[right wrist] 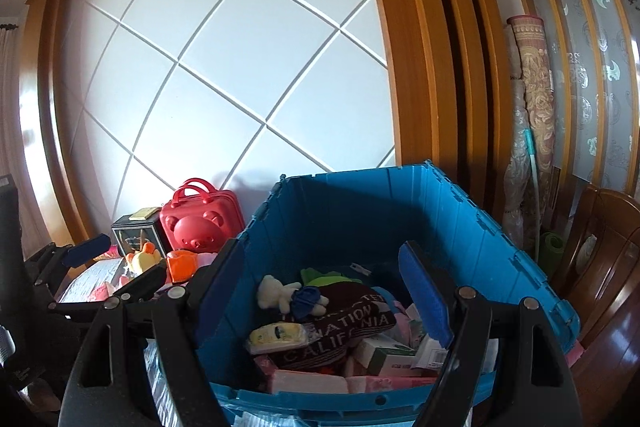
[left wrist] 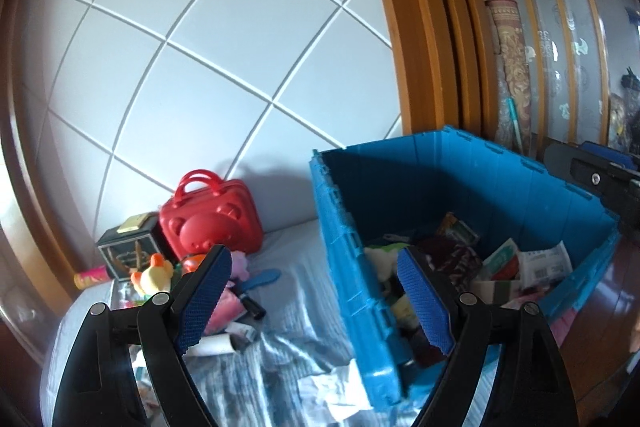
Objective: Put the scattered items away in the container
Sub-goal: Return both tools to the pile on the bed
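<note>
The left gripper [left wrist: 316,291] hangs with its blue ribbed pads spread wide and nothing between them, straddling the near wall of the blue crate [left wrist: 540,179], while the right gripper [right wrist: 320,295] is likewise spread and empty, poised over the crate's open mouth. Inside the crate lie a dark cloth printed with white letters [right wrist: 340,327], a small white plush toy [right wrist: 274,291], a pale yellow packet [right wrist: 278,335] and several cartons, all heaped loosely. Outside it, on the rumpled striped bedding [left wrist: 288,359], more things lie scattered: a red bear-faced case [left wrist: 212,223] with two loop handles, a dark square box [left wrist: 128,247] just beside it, a yellow plush duck [left wrist: 154,273], a blue paddle-shaped piece [left wrist: 262,277] and a black tube [left wrist: 252,305]. So the crate is part filled and the bed is not yet cleared. The likely troubles from here: the case is smooth moulded plastic with rounded shoulders, so pads closing on its body may slip, and the handles look a surer hold; the duck is soft and would squash but hold; the tube is round and may roll on the creased cloth. The left gripper sits close to the crate's hard ribbed wall, and a careless swing could knock it or snag the bedding.
</note>
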Motion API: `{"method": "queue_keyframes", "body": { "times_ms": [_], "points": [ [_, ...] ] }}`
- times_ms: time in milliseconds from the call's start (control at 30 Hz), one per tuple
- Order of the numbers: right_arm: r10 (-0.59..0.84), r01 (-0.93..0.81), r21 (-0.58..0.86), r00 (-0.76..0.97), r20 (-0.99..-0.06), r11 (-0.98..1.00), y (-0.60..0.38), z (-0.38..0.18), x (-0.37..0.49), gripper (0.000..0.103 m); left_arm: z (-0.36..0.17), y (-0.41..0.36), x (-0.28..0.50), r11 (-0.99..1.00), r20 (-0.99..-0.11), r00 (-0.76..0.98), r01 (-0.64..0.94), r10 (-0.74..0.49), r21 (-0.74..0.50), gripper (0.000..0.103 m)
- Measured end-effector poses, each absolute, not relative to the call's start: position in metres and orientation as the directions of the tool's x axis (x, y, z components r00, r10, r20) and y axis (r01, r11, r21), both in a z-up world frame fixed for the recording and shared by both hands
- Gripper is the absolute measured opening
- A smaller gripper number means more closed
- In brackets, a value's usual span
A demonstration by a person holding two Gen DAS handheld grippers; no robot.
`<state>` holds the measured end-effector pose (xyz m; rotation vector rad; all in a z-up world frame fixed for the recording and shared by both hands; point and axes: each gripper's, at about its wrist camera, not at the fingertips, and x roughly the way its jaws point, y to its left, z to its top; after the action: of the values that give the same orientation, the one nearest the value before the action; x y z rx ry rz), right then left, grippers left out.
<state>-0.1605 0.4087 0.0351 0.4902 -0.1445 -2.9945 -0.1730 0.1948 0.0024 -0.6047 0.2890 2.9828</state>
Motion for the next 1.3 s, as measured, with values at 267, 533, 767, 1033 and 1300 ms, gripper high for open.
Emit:
{"method": "queue_keyframes", "body": {
  "times_ms": [267, 533, 767, 1033, 1300],
  "points": [
    [-0.203, 0.191, 0.067, -0.923, -0.326, -0.979, 0.305, 0.028, -0.159, 0.091, -0.032, 0.080, -0.150, -0.987, -0.418, -0.907, -0.014, -0.055, 0.160, 0.085],
    [-0.293, 0.295, 0.062, -0.861, -0.417, -0.954, 0.178, -0.005, -0.174, 0.091, -0.088, -0.043, -0.132, -0.980, -0.478, -0.866, 0.057, -0.142, 0.188, 0.085],
    [-0.330, 0.332, 0.085, -0.812, -0.482, -0.940, 0.094, -0.044, -0.182, 0.091, -0.172, -0.128, -0.125, -0.981, -0.620, -0.762, 0.099, -0.184, 0.170, 0.085],
    [-0.359, 0.382, 0.093, -0.717, -0.598, -0.919, 0.033, -0.105, -0.198, 0.091, -0.259, -0.169, -0.113, -0.978, -0.735, -0.645, 0.142, -0.208, 0.152, 0.085],
    [-0.438, 0.514, 0.114, -0.569, -0.696, -0.850, -0.023, -0.166, -0.214, 0.091, -0.257, -0.204, -0.110, -0.970, -0.729, -0.641, 0.185, -0.243, 0.160, 0.085]
  ]
}}
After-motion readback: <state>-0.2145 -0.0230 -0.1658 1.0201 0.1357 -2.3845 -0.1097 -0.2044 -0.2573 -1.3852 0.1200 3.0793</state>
